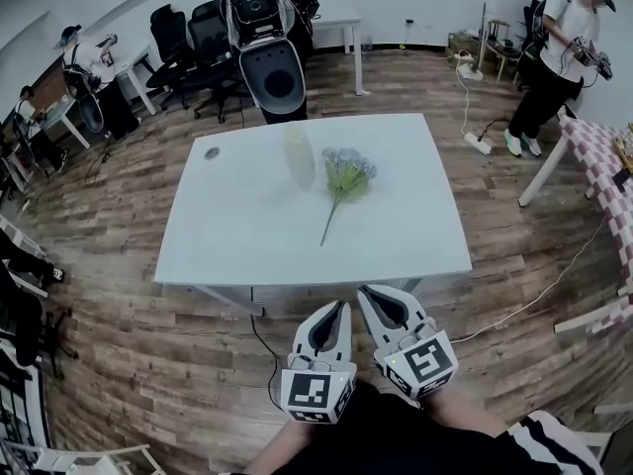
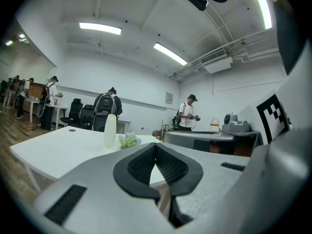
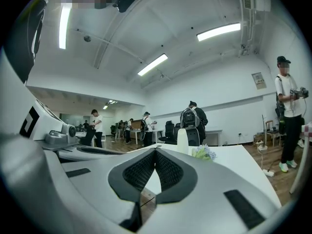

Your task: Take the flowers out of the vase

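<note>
One white table [image 1: 247,226] holds vase [image 1: 300,156] and flowers [image 1: 346,176], on wood floor [image 1: 129,344].

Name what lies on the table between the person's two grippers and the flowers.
Nothing. The head view shows only bare table between the left gripper, the right gripper and the flowers lying beside the vase.

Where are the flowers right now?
In the head view the flowers lie flat on the white table, out of the vase and just right of it, stem pointing toward the table's near edge.
</note>
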`<action>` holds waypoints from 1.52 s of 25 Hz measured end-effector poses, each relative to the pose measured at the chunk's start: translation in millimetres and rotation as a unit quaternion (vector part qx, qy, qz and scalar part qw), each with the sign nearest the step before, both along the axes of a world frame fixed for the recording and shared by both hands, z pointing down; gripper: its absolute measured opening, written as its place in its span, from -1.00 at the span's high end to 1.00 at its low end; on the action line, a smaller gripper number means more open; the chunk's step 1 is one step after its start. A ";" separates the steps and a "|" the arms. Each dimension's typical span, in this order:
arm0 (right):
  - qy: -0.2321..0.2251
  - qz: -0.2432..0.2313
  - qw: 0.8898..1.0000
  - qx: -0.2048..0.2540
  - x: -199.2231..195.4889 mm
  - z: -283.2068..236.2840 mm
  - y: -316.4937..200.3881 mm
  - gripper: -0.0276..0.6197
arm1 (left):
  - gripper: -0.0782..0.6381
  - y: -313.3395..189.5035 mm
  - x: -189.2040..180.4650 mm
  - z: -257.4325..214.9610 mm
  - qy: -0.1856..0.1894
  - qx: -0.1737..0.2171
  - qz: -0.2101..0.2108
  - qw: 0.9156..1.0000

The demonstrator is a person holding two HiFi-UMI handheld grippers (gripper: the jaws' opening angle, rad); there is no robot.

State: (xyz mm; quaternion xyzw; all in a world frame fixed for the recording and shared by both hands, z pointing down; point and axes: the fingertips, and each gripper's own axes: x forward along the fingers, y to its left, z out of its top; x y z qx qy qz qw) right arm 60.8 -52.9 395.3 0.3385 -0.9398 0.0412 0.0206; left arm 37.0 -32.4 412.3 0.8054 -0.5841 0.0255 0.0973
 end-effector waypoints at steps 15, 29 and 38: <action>0.007 0.011 1.000 0.003 -6.2 1.9 48.1 0.86 | 0.77 55.3 -12.5 5.3 0.004 0.001 0.006 1.000; -0.009 0.044 0.999 0.006 -20.7 0.6 173.6 0.86 | 0.77 180.0 -29.3 3.0 -0.007 0.002 0.034 0.999; -0.011 0.074 0.997 0.009 -21.0 -0.9 259.6 0.86 | 0.77 257.4 -26.3 -1.2 -0.018 0.016 0.067 0.997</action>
